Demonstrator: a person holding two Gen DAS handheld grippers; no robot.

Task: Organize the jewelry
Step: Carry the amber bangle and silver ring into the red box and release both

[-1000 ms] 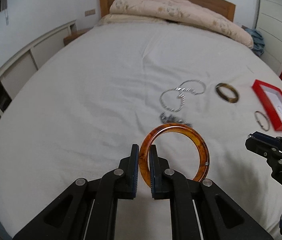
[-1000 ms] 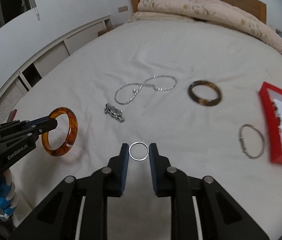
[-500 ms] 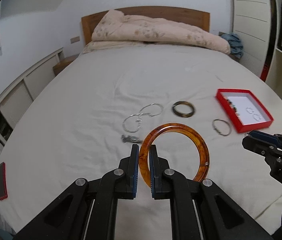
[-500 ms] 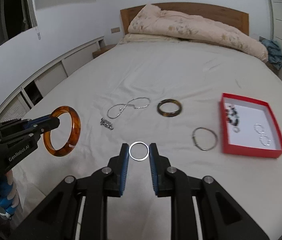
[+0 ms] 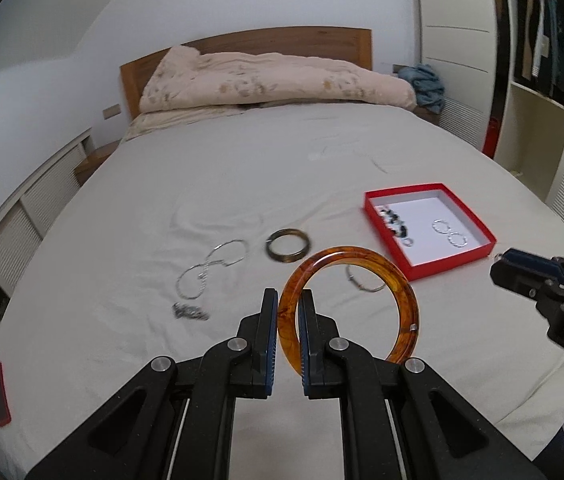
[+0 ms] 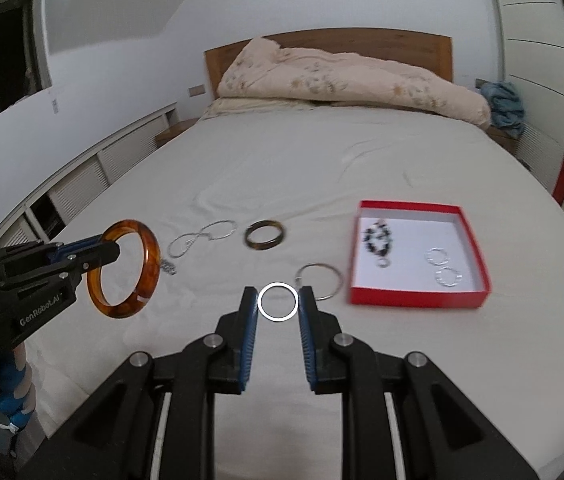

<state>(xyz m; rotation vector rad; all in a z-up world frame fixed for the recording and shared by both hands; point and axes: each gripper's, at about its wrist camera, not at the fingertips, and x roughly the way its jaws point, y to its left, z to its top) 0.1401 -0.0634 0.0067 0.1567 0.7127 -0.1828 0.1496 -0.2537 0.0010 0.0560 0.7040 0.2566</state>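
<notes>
**Two rings aloft, red box not yet reached**

Left gripper (image 5: 289, 320) clamped narrow on the rim of the amber bangle (image 5: 362, 292), hoop upright and hanging off to the right of the jaws. Right gripper (image 6: 277, 304) pinching a thin silver ring (image 6: 277, 301) edge to edge between its pads, jaws set just wide enough for it. Both carried above the white bedsheet (image 6: 241, 168), near side of the spread.

Red box (image 6: 418, 300) to the right on the sheet, already holding a dark beaded piece and two small silver hoops. Loose on the sheet to the left: dark bangle (image 6: 264, 235), silver chain (image 6: 201, 238), small metal clump (image 5: 189, 311), and a wire hoop (image 6: 319, 280) just beside the box.

Risks, as judged: silver ring gripped only at two points of a thin edge, so likely to pop out or twist under any jolt. Amber bangle held off-centre, apt to swing and slip. Release short of the low wall, and either piece lands on the sheet. Grippers side by side over one small box, so a knock between them possible.
</notes>
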